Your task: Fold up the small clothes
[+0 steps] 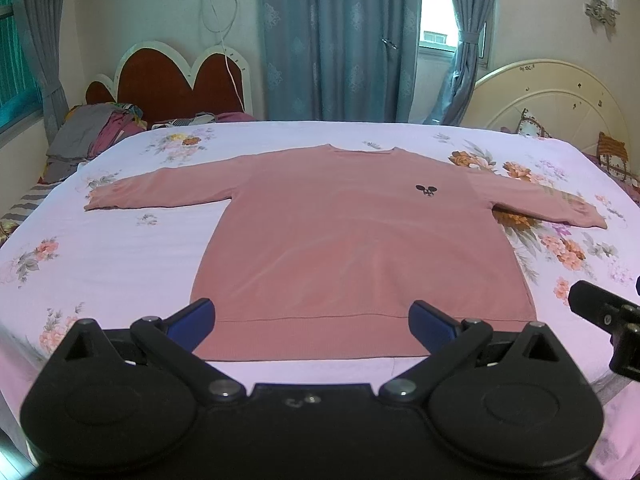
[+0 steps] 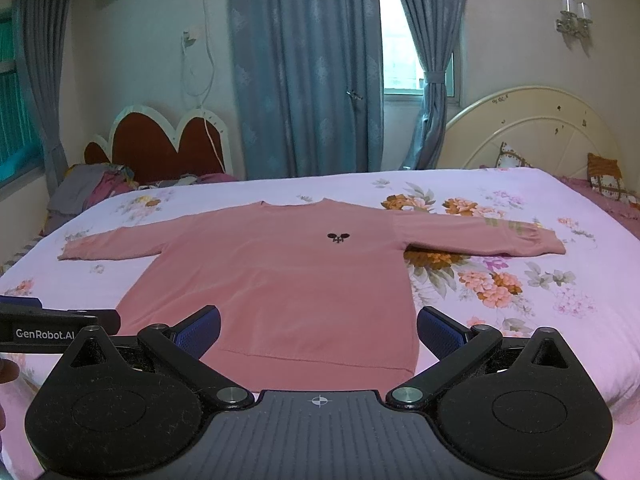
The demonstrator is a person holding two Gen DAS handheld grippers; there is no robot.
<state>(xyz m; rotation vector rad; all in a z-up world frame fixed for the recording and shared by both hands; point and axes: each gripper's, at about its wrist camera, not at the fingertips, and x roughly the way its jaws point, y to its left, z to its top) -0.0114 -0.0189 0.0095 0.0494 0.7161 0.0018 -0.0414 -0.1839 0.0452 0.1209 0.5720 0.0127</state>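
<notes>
A pink long-sleeved sweater lies flat and face up on the floral bedsheet, both sleeves spread out, a small black emblem on its chest. It also shows in the right wrist view. My left gripper is open and empty, hovering just above the sweater's hem at the near bed edge. My right gripper is open and empty, over the hem's right part. The right gripper's body shows at the right edge of the left wrist view; the left gripper shows at the left of the right wrist view.
A pile of clothes lies at the far left by a red headboard. A cream headboard and patterned cushions stand at the right. Curtains hang behind the bed.
</notes>
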